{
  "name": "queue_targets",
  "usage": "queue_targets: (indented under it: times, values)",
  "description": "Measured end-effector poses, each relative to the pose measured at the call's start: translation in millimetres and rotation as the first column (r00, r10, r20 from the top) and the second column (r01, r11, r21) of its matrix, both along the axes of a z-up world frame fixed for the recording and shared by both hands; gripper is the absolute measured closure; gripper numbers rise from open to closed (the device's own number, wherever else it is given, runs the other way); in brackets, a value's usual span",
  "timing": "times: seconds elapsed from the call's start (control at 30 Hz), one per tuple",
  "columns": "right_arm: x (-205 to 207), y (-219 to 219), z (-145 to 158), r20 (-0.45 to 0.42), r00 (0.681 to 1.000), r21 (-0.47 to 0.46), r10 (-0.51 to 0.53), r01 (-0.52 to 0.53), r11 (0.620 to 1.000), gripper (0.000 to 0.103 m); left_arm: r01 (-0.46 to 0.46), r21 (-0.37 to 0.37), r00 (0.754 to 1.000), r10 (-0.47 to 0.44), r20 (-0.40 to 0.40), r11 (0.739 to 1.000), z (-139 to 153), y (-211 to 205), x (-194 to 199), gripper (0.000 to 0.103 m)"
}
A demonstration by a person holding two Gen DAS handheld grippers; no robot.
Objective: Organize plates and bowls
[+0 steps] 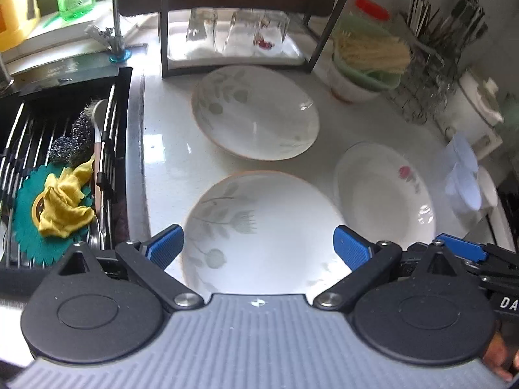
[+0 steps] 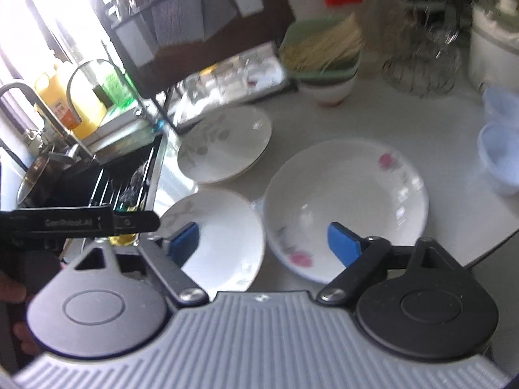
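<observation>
Three plates on white table [image 1: 168, 162], all flat, none stacked.

Landmark: near plate [image 1: 262, 233], leaf print, closest to both cameras.
- Far plate [image 1: 256, 113], same leaf print: just beyond near plate, apart from it, in front of black rack [image 1: 233, 42].
- Rose plate [image 1: 386, 194]: just right of near plate, rims close; touching or not, can't tell.
- Sink [image 1: 65, 162]: left of near plate, holds yellow cloth [image 1: 65, 204] on green mat, scourers.
- Bowl stack [image 1: 360, 74] with green top and pale sticks: beyond rose plate, right of rack. Wire holder [image 1: 428, 77] further right.
- Small white cups [image 1: 467, 175]: right of rose plate.

Left gripper [image 1: 259, 246]: spread wide, hovering over near plate, blue pads [image 1: 165, 246] at either side of it, nothing pinched. Contact with rim not visible.

Right gripper [image 2: 262, 243]: spread, nothing between pads. One blue pad [image 2: 185, 240] over near plate [image 2: 220, 236], other over rose plate [image 2: 343, 204]. No grip on either. Left tool's black body crosses right-wrist view at left edge, over sink side of near plate.

Right-wrist view blurred; far plate [image 2: 227, 142] still readable beyond near plate.
</observation>
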State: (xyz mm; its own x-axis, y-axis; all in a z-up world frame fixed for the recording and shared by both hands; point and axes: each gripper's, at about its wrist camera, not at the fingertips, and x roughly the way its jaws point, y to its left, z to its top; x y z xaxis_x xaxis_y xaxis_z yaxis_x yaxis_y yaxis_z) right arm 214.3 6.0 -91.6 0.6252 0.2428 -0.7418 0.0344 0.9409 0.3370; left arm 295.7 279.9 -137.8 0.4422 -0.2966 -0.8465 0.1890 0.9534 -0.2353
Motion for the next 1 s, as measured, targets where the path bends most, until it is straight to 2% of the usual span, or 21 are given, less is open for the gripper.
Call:
queue_targets:
  times: [0.07, 0.23, 0.37, 0.43, 0.5, 0.53, 0.6, 0.73, 0.87, 0.93, 1.0]
  values:
    - [5, 8, -11, -0.034, 0.999, 0.039, 0.003, -0.002, 0.999, 0.023, 0.010, -0.010, 1.000, -0.011, -0.018, 1.000, -12, 8, 11, 0.004]
    - [13, 24, -35, -0.104, 0.994, 0.074, -0.036, 0.044, 0.996, 0.037, 0.054, -0.029, 0.997, -0.055, -0.050, 0.998, -38, 17, 32, 0.007]
    - [17, 27, -54, -0.161, 0.982, 0.091, -0.100, 0.116, 0.989, 0.051, 0.092, -0.016, 0.993, -0.093, -0.077, 0.996, -54, 18, 42, 0.018]
    - [18, 29, -61, -0.173, 0.977, 0.080, -0.124, 0.140, 0.987, 0.061, 0.113, -0.025, 0.989, -0.115, -0.090, 0.993, -60, 19, 46, 0.023]
    - [20, 32, -67, -0.177, 0.974, 0.071, -0.138, 0.153, 0.986, 0.069, 0.135, -0.025, 0.985, -0.136, -0.103, 0.991, -66, 19, 48, 0.033]
    - [20, 34, -70, -0.178, 0.974, 0.064, -0.143, 0.156, 0.986, 0.073, 0.144, -0.026, 0.984, -0.145, -0.106, 0.989, -68, 19, 50, 0.035]
    - [21, 35, -74, -0.179, 0.971, 0.052, -0.158, 0.170, 0.984, 0.078, 0.154, -0.022, 0.982, -0.156, -0.108, 0.988, -72, 20, 52, 0.042]
    - [23, 37, -80, -0.176, 0.967, 0.037, -0.183, 0.192, 0.981, 0.086, 0.168, -0.037, 0.977, -0.172, -0.125, 0.985, -79, 22, 56, 0.052]
    - [27, 38, -84, -0.176, 0.966, 0.028, -0.188, 0.196, 0.980, 0.087, 0.174, -0.030, 0.976, -0.176, -0.127, 0.984, -84, 24, 59, 0.065]
    - [27, 37, -87, -0.185, 0.965, 0.037, -0.184, 0.194, 0.980, 0.087, 0.139, -0.058, 0.979, -0.146, -0.140, 0.989, -86, 29, 64, 0.068]
    - [30, 36, -88, -0.192, 0.967, 0.046, -0.167, 0.179, 0.983, 0.087, 0.144, -0.073, 0.976, -0.153, -0.154, 0.987, -86, 31, 68, 0.069]
